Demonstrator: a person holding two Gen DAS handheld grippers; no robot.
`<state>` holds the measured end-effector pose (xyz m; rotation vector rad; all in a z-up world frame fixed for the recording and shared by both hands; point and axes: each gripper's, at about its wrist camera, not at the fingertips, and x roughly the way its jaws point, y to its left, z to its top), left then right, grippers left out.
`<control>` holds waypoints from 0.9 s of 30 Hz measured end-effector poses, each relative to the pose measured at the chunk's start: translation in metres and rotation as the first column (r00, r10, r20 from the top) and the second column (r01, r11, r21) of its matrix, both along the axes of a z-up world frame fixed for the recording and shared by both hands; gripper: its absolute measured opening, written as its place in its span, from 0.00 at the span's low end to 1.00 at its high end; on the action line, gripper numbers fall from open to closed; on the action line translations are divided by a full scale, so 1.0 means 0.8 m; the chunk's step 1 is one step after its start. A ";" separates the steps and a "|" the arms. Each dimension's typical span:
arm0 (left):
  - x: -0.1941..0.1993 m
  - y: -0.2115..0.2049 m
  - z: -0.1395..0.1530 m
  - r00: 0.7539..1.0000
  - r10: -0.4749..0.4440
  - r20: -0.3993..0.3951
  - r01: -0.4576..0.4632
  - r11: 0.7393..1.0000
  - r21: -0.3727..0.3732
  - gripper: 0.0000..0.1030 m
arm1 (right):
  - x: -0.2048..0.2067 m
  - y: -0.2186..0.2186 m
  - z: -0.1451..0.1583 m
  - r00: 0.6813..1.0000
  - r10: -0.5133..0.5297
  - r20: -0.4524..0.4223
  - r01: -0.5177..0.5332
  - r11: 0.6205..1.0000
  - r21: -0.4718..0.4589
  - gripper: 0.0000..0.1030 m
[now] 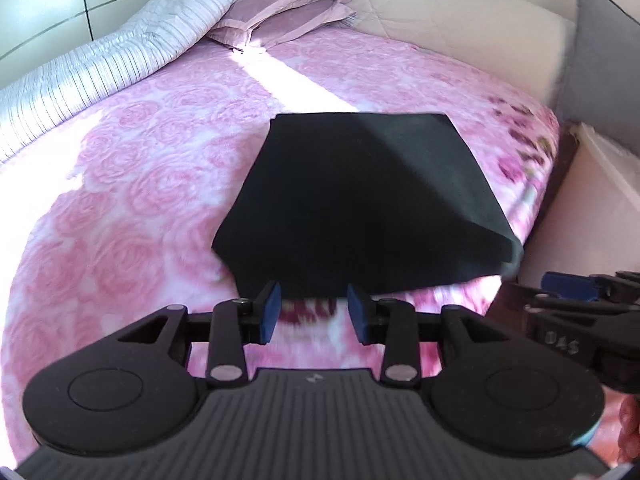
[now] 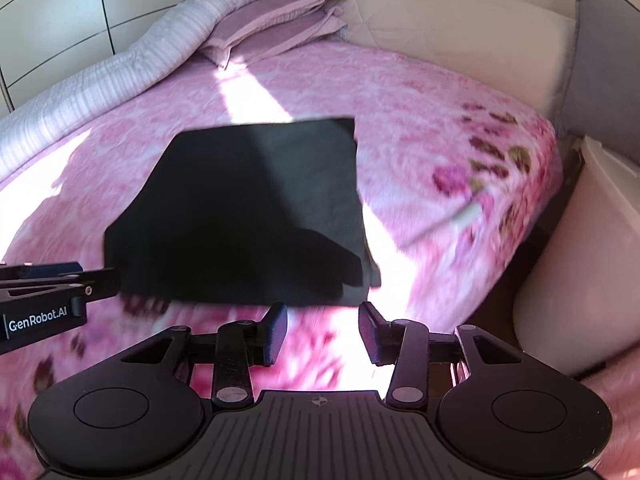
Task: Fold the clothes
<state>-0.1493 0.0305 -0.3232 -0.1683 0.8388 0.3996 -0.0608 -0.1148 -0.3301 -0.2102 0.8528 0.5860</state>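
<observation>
A black garment [image 1: 356, 196] lies folded into a flat, roughly square shape on the pink rose-patterned blanket [image 1: 140, 184]. My left gripper [image 1: 314, 312] stands open just short of the garment's near edge, with only blanket showing between its blue pads. In the right wrist view the same black garment [image 2: 248, 216] lies ahead and to the left. My right gripper [image 2: 323, 330] is open too, near the garment's front right corner, and nothing is between its fingers. Each gripper shows at the edge of the other's view.
A striped white quilt [image 1: 100, 56] is rolled along the bed's left side, and pink pillows [image 1: 280, 12] lie at the head against a cream headboard [image 2: 460, 20]. A white bin [image 2: 588, 264] stands beside the bed on the right. A bright sun stripe crosses the blanket.
</observation>
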 end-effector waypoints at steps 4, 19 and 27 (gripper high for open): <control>-0.034 -0.021 0.010 1.000 -0.006 0.000 0.006 1.000 0.018 0.33 | -0.037 -0.012 0.003 1.000 -0.001 -0.005 0.001 1.000 -0.011 0.44; -0.118 -0.052 0.033 1.000 -0.004 0.024 0.003 0.998 0.068 0.39 | -0.127 -0.030 0.024 0.999 0.030 0.019 -0.030 1.000 -0.007 0.50; -0.133 -0.046 0.036 0.999 0.020 0.030 -0.022 0.998 0.064 0.41 | -0.143 -0.027 0.033 0.997 0.043 0.063 -0.042 0.999 -0.019 0.50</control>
